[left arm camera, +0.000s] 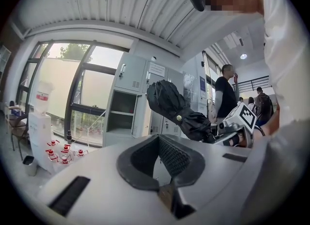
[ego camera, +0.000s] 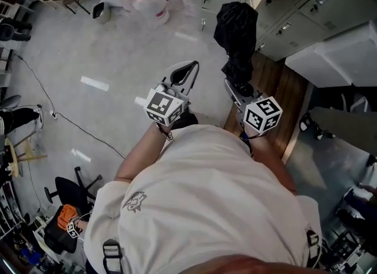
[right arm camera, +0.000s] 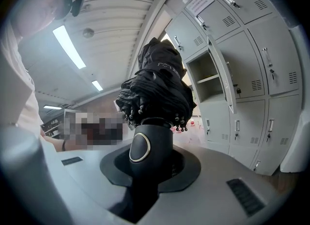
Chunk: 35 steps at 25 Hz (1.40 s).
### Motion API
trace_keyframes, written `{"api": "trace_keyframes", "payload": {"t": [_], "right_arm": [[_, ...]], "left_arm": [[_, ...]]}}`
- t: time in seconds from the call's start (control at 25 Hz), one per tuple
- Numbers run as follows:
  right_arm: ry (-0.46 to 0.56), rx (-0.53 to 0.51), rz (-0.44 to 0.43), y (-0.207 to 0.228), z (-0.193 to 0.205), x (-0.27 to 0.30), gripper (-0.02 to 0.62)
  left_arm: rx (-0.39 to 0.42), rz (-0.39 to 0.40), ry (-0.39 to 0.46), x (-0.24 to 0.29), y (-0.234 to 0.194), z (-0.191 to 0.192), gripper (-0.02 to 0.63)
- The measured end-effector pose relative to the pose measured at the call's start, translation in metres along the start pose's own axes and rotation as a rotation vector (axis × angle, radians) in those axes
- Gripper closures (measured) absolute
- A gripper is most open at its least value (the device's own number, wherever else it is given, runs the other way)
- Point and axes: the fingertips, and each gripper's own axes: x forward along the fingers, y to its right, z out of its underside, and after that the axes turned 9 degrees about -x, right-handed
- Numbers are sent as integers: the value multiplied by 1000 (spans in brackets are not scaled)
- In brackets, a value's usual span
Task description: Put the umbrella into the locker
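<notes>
While the bank of grey metal lockers (right arm camera: pixel 252 59) stands ahead and to the right of the right hand-held gripper (right arm camera: pixel 147 168), one open compartment (right arm camera: pixel 206 76) showing, the folded black fabric umbrella (right arm camera: pixel 157 86) rises straight out of that gripper, whose jaws are clamped on its rounded black handle (right arm camera: pixel 145 146). Beside it, the left hand-held gripper (left arm camera: pixel 160 163) carries nothing, jaw tips closed together.
</notes>
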Motion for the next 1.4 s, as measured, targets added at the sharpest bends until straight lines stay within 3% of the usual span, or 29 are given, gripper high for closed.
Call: {"api": "trace_keyframes", "payload": {"t": [0.36, 0.52, 1.0, 1.4], "right_arm": [[36, 14, 37, -4, -45, 98, 495], [35, 26, 37, -12, -50, 134, 495], [11, 28, -7, -11, -65, 208, 495], [6, 32, -12, 37, -86, 245, 495]], "left_arm": [[23, 42, 9, -7, -97, -40, 594], [-4, 51, 19, -13, -132, -53, 594], [5, 11, 10, -19, -201, -60, 594], [12, -6, -3, 24, -246, -70, 594]]}}
